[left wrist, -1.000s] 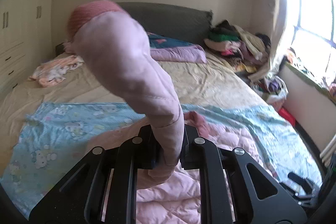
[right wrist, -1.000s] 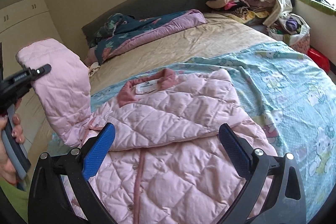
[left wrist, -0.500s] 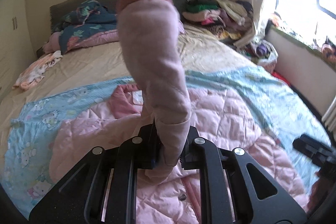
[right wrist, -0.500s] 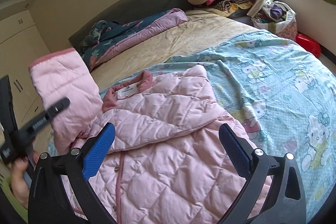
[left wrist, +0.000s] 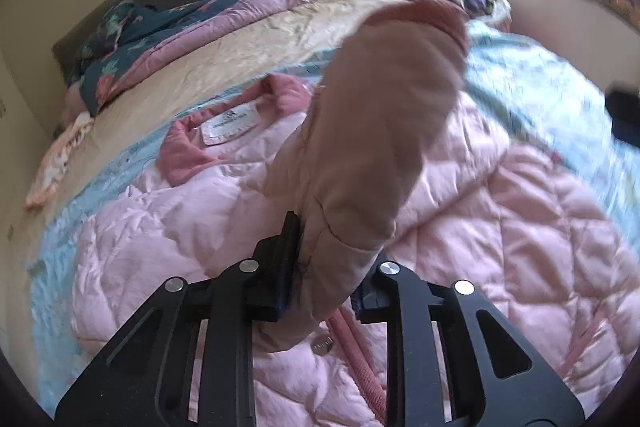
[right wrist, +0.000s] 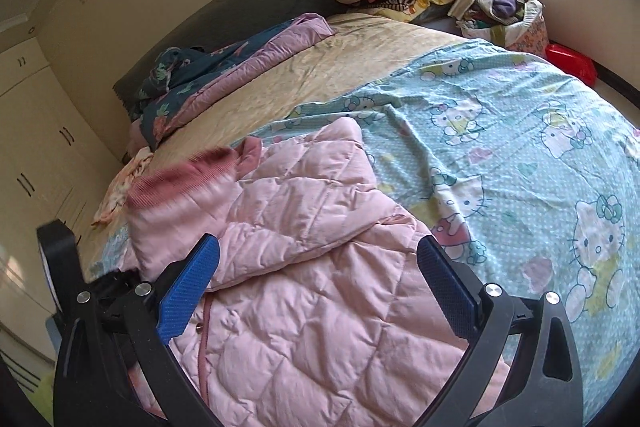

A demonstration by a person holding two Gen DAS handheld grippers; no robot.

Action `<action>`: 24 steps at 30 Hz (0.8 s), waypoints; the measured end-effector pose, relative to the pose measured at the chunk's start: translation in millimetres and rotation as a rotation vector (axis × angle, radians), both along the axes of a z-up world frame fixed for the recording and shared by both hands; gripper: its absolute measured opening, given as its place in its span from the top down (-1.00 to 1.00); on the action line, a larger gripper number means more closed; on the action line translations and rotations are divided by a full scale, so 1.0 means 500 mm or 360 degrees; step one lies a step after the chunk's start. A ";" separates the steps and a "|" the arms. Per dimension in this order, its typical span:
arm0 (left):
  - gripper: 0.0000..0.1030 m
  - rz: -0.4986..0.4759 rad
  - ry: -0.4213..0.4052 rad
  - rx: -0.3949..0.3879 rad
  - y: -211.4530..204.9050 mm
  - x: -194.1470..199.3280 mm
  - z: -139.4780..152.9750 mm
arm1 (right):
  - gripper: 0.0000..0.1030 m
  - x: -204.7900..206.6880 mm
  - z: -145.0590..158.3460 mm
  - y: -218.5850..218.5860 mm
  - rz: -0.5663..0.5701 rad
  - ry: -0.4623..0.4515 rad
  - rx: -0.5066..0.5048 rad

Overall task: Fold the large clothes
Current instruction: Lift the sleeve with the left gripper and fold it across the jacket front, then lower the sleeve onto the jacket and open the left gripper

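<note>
The pink quilted jacket (right wrist: 320,307) lay spread on the blue cartoon sheet (right wrist: 520,131) at the near end of the bed. The left gripper (left wrist: 326,275) was clamped on the sleeve (left wrist: 376,131) — cuff raised over the jacket's body, perhaps mid-swing, given the blur. The right gripper (right wrist: 320,291) hovered above the near hem, fingers wide apart — holding nothing.

Pink quilted jacket (right wrist: 304,307) flat on bed, front up (one sleeve (left wrist: 372,147) lifted).
</note>
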State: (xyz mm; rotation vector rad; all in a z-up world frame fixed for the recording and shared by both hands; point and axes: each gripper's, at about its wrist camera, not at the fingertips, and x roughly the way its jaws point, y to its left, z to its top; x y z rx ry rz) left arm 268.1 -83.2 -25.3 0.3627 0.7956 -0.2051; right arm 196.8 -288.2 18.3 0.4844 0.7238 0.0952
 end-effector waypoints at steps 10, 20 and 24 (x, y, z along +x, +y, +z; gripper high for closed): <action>-0.38 -0.0113 0.0178 0.0019 -0.003 -0.046 -0.033 | -0.91 0.005 -0.007 -0.001 0.0010 0.0026 0.0001; -0.79 0.0072 0.0196 -0.0254 0.141 -0.057 0.031 | -0.91 0.028 -0.023 0.077 0.0178 0.0098 0.0046; -0.81 0.0239 0.0110 -0.0299 0.223 -0.043 0.064 | -0.91 0.053 -0.047 0.123 0.0238 0.0197 0.0087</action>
